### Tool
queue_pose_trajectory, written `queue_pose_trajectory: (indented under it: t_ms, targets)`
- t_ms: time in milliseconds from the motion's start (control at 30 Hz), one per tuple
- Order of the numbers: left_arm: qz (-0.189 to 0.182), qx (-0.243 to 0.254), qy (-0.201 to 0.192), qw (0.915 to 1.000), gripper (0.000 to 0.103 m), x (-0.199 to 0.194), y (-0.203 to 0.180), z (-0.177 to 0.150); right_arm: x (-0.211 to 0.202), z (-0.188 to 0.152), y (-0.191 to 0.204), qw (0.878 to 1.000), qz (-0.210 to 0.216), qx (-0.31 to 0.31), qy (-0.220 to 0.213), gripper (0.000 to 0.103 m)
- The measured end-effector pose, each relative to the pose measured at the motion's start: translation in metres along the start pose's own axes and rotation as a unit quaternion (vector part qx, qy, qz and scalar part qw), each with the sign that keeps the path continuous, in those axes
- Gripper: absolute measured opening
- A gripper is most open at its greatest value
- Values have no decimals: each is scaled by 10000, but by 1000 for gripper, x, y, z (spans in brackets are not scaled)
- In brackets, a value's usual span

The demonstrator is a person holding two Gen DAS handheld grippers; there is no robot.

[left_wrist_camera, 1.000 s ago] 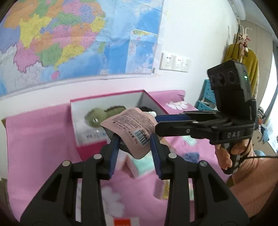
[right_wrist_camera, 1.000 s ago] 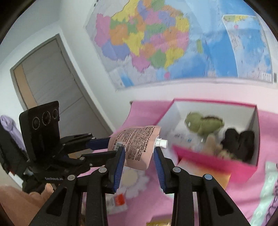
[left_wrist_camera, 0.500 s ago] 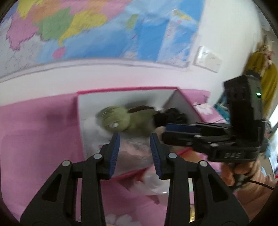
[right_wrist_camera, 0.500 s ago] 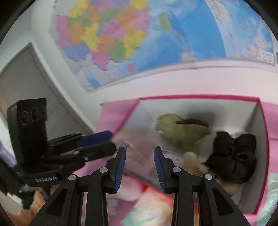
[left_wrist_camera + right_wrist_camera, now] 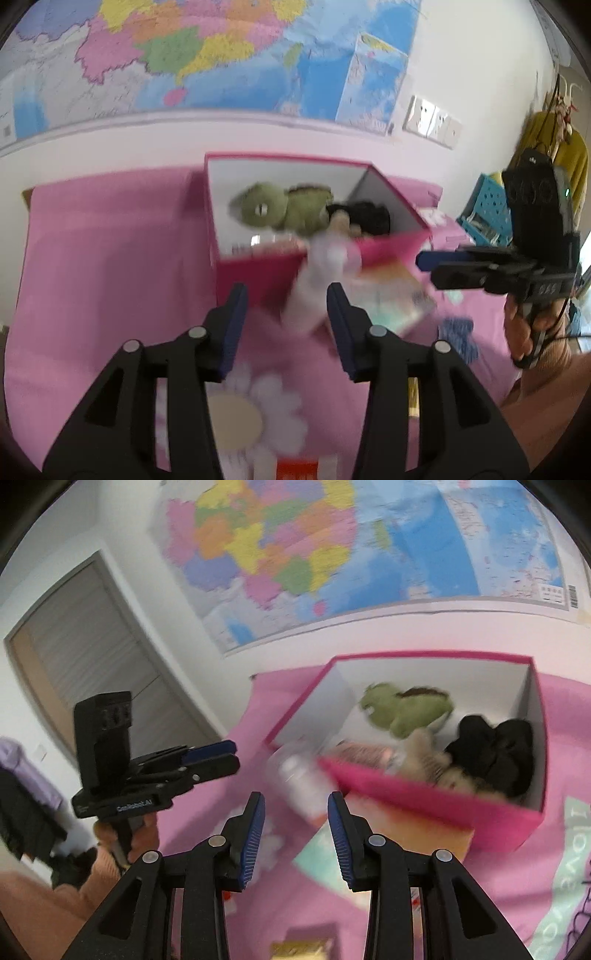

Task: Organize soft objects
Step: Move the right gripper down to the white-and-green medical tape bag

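Pouch, blurred and pale, sits against the near wall of the pink box rather than inside it, where the green plush and black soft item lie, so I judge it missed the opening. My left gripper and right gripper are both spread with nothing between the fingers, which suits a release. Both point toward the box, well placed for re-gripping the pouch if it needs lifting in.

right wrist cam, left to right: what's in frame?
door → left gripper → green plush → black plush → pink box's right wall.
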State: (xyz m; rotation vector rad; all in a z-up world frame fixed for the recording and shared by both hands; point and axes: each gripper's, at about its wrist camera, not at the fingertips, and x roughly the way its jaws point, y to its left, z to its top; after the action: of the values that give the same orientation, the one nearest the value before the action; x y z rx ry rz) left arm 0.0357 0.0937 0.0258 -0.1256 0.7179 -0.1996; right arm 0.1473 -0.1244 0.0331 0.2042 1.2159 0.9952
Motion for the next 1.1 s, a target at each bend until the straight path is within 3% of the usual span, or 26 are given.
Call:
queue_pose_trajectory:
  t_ms: [133,300,533,633,833,867,1100]
  targets:
    - [-53,-203,392,9990,47,-2,0,-36,7,-22,21,9986,382,-184,307,36]
    - [-228,-585,831,9946,47,-4,2,-80,35,-50,38,9941,563,-310,875,36]
    - [-120,-814,923,9923,47,-28,4,-110,73,-83,51,9854,734,-272,1515,36]
    - [-117,-1007,839,9913,51,-42,7,-125,86,-87,56,9827,737,-336,1664,36]
    - [71,-1190,1078,9870,51,-51,11,-149,110,-87,69,9780,736,-544,1876,40]
    - [30,-1214,1088,9866,51,-54,11,-151,114,-86,70,9779,709,-542,1893,44]
    - [-182,-1153,1451,9825,51,-60,9,-171,135,-79,70,9755,674,-529,2028,44]
